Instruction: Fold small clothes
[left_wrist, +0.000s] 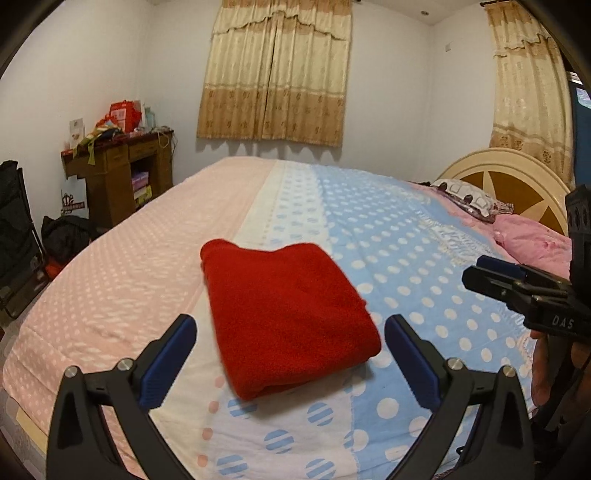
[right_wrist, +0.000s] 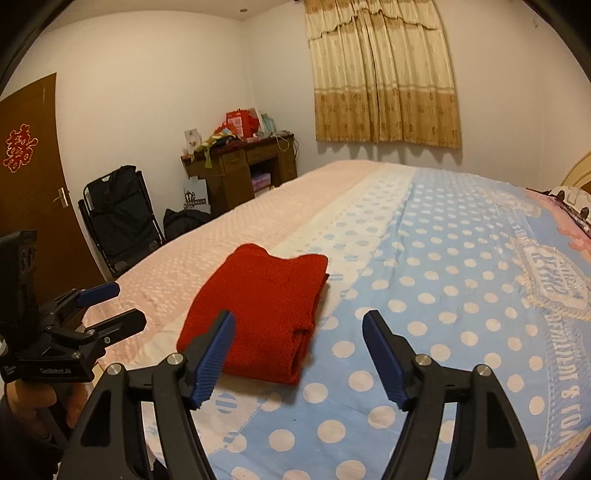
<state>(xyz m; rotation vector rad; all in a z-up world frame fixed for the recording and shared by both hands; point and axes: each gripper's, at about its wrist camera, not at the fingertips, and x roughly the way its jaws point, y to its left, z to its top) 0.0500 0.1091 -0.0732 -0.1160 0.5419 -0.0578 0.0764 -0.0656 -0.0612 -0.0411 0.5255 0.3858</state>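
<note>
Hovering near the bed (left_wrist: 122, 295), left tool (left_wrist: 290, 365) and right tool (right_wrist: 299, 354) both spread apart, empty. Red cloth (left_wrist: 288, 314) lies folded mid-bed. Fold looks finished; next: check or tidy edges.

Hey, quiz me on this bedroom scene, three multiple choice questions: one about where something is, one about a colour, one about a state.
1. Where does the folded garment lie?
A. on the bed
B. on the desk
C. on the floor

2. What colour is the garment?
A. blue
B. red
C. green

3. How is the left gripper?
A. shut on the garment
B. shut, empty
C. open, empty

Answers:
1 A, it rests on the polka-dot bedspread.
2 B, it is plain red in both views.
3 C, its fingers stand apart either side of the garment, as do those of the right gripper.
</note>
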